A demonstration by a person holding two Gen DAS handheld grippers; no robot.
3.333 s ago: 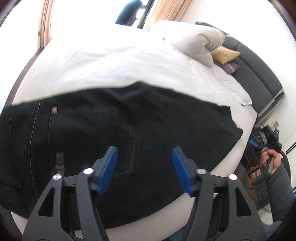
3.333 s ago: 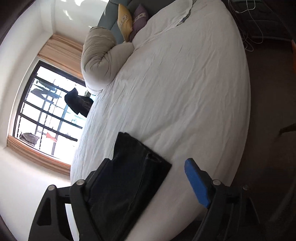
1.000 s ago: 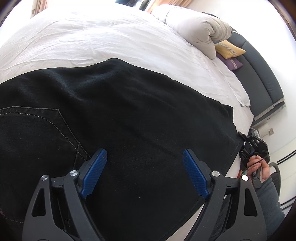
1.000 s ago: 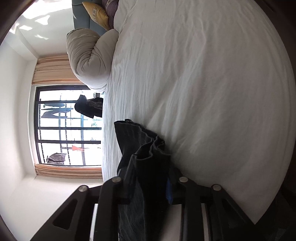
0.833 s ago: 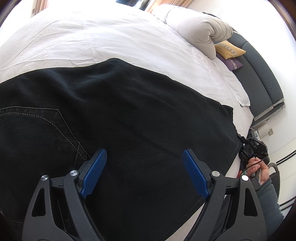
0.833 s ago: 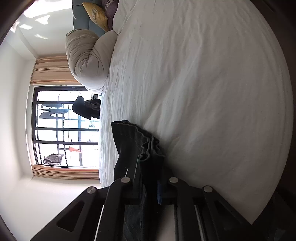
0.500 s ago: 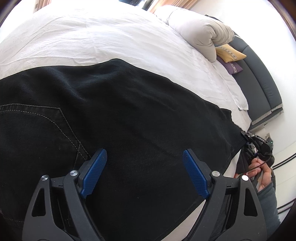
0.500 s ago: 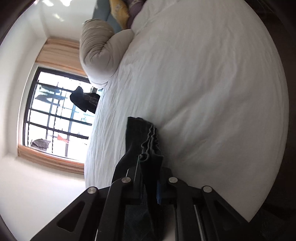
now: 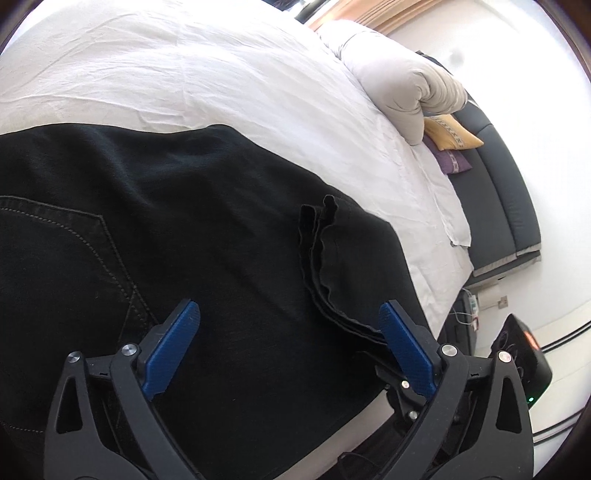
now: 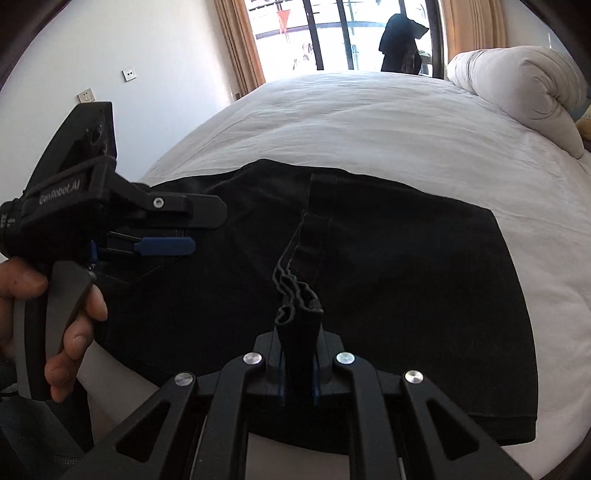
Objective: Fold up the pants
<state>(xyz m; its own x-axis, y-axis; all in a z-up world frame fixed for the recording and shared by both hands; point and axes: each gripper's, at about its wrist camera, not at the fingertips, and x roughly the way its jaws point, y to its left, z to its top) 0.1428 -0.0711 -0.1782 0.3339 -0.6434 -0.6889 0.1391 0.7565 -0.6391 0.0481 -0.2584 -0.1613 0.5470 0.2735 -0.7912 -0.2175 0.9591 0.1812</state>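
Black pants (image 9: 207, 236) lie on the white bed (image 9: 221, 81), folded over on themselves, with a back pocket seam at the left. My right gripper (image 10: 297, 373) is shut on the bunched leg hems (image 10: 295, 295) and holds them over the pants' middle; the hems also show in the left wrist view (image 9: 325, 258). My left gripper (image 9: 288, 339) is open and empty, low over the pants just left of the hems. It also shows in the right wrist view (image 10: 162, 236), held in a hand.
A rolled grey duvet (image 9: 402, 85) and yellow and purple cushions (image 9: 448, 133) lie at the head of the bed by a dark headboard (image 9: 506, 206). A window (image 10: 343, 33) is beyond the bed's far side. A black device (image 9: 524, 365) stands beside the bed.
My right gripper has swung the leg hems from the far end over onto the pants' middle, folding the legs back. My left gripper stayed open over the pants.
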